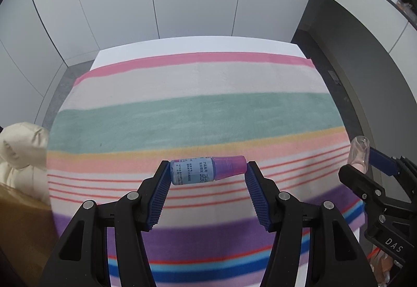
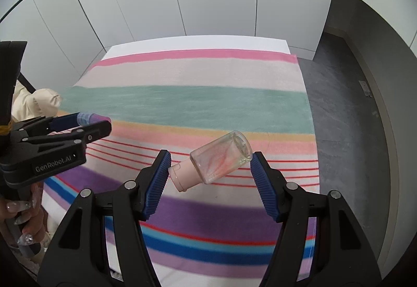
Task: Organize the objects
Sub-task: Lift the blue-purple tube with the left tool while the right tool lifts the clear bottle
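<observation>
Left gripper [image 1: 207, 169] pinches a small blue bottle [image 1: 192, 171] end to end: left pad on the bottle base, right pad on its purple cap [image 1: 230, 167]. Bottle lies horizontal between the 2 fingers, held above the striped cloth [image 1: 182, 114], printed label facing up.

Right gripper [image 2: 209, 160] clamps a clear bottle [image 2: 221, 156] lengthwise, pink cap [image 2: 181, 176] against the left pad, clear base against the right pad. Bottle tilts, cap end lower toward 8 o'clock, base higher toward 2 o'clock. Pink residue shows inside.

In the right wrist view the left gripper [image 2: 103, 124] sits at 9 o'clock, blue bottle tip poking out past its fingers. In the left wrist view the right gripper [image 1: 362, 156] sits at 3 o'clock with the clear bottle upright-looking in it.

Cloth covers a white table [image 1: 198, 45]. Cream padded jacket [image 1: 20, 154] at 9 o'clock off the cloth edge. Grey floor [image 2: 338, 94] at 3 o'clock.
</observation>
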Demonstrator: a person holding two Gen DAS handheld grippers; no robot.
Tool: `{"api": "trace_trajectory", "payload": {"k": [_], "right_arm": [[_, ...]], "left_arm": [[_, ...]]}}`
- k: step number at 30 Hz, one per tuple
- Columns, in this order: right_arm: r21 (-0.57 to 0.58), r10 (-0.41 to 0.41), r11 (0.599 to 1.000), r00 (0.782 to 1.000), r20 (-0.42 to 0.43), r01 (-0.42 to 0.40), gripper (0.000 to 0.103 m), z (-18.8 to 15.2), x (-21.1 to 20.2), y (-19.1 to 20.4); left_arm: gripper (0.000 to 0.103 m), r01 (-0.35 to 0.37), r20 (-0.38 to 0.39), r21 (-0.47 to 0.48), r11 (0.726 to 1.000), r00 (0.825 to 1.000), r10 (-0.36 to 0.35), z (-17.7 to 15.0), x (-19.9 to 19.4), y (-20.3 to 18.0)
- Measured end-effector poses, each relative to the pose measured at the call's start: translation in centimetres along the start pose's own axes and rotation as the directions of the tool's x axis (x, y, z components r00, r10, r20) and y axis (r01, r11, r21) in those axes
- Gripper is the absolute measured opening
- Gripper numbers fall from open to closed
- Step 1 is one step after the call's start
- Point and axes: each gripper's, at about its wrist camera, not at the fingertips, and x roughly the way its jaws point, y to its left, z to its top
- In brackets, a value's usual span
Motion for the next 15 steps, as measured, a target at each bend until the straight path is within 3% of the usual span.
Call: {"api": "trace_trajectory", "payload": {"k": [8,15], "right_arm": [[-0.016,0.002,1.000,1.000,0.014,-0.002,0.066,-0.1,-3.2,2.6],[-0.050,0.027,0.998,0.999,0.029,-0.025,0.066,0.2,-5.5,6.1]], "left_arm": [[0.059,-0.023,0.006,0.053,0.998,1.000,0.023,-0.6,-3.6,0.3],[0.059,-0.052,0.034,0.009,0.999,0.998,0.052,-1.4,-7.7,3.7]]}}
